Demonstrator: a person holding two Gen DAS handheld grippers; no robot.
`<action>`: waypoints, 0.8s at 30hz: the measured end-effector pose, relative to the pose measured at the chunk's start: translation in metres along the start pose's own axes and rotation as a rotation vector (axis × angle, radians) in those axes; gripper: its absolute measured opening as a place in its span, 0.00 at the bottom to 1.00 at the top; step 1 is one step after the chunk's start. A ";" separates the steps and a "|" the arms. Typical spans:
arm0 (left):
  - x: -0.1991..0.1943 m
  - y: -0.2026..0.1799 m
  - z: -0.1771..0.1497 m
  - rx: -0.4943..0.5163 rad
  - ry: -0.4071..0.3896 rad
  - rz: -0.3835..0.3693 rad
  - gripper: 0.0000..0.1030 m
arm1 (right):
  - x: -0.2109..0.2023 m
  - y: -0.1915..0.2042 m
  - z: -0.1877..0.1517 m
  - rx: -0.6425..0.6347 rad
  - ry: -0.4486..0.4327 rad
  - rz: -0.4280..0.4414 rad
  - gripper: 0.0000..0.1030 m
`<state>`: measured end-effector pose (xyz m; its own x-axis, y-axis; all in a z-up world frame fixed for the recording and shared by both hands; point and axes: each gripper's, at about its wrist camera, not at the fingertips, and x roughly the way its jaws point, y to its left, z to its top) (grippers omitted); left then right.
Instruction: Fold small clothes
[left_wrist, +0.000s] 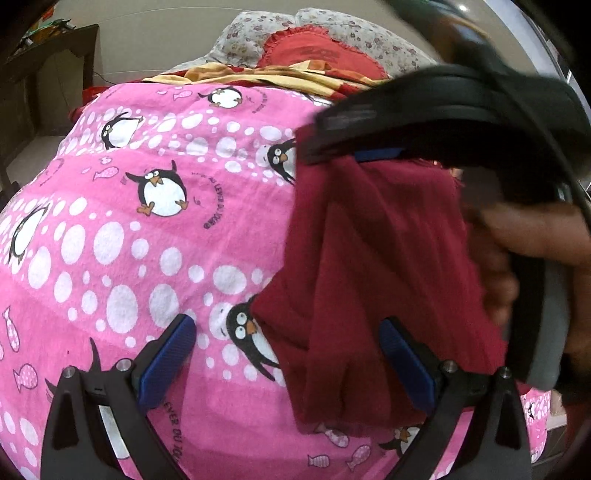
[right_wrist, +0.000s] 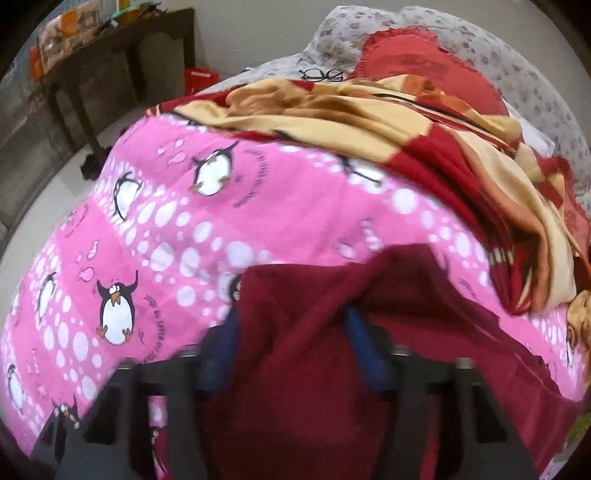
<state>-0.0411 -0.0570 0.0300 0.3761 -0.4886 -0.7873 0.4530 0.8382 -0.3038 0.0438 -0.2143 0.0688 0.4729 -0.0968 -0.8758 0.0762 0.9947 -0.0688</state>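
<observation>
A dark maroon cloth (left_wrist: 373, 266) hangs in folds over the pink penguin blanket (left_wrist: 155, 243). Its top edge is caught in my right gripper (left_wrist: 369, 158), which comes in from the upper right with a person's hand (left_wrist: 535, 236) on its handle. In the right wrist view, which is blurred, the maroon cloth (right_wrist: 295, 332) is bunched between the blue pads (right_wrist: 365, 350) of the right gripper (right_wrist: 293, 350) and spills over them. My left gripper (left_wrist: 288, 363) stands wide open low in its view. The hanging cloth covers part of the gap and brushes its right pad (left_wrist: 406, 365).
A red and yellow blanket (right_wrist: 424, 125) lies crumpled at the far end of the bed. Behind it are a red heart-shaped cushion (right_wrist: 417, 55), floral pillows (right_wrist: 517, 62) and a pair of glasses (right_wrist: 321, 75). A dark wooden table (right_wrist: 122, 48) stands off the bed's left.
</observation>
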 end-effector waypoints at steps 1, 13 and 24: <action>0.000 -0.001 0.002 -0.001 -0.001 0.001 0.99 | -0.004 -0.010 -0.002 0.024 0.000 0.041 0.32; -0.013 -0.022 0.010 0.045 -0.011 -0.053 0.35 | -0.044 -0.063 -0.025 0.196 -0.081 0.303 0.21; -0.038 -0.047 0.008 0.119 -0.067 -0.057 0.23 | -0.040 -0.047 -0.006 0.239 -0.019 0.303 0.64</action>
<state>-0.0709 -0.0797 0.0786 0.3981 -0.5529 -0.7320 0.5665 0.7758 -0.2778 0.0156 -0.2574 0.1039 0.5212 0.1971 -0.8304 0.1325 0.9425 0.3068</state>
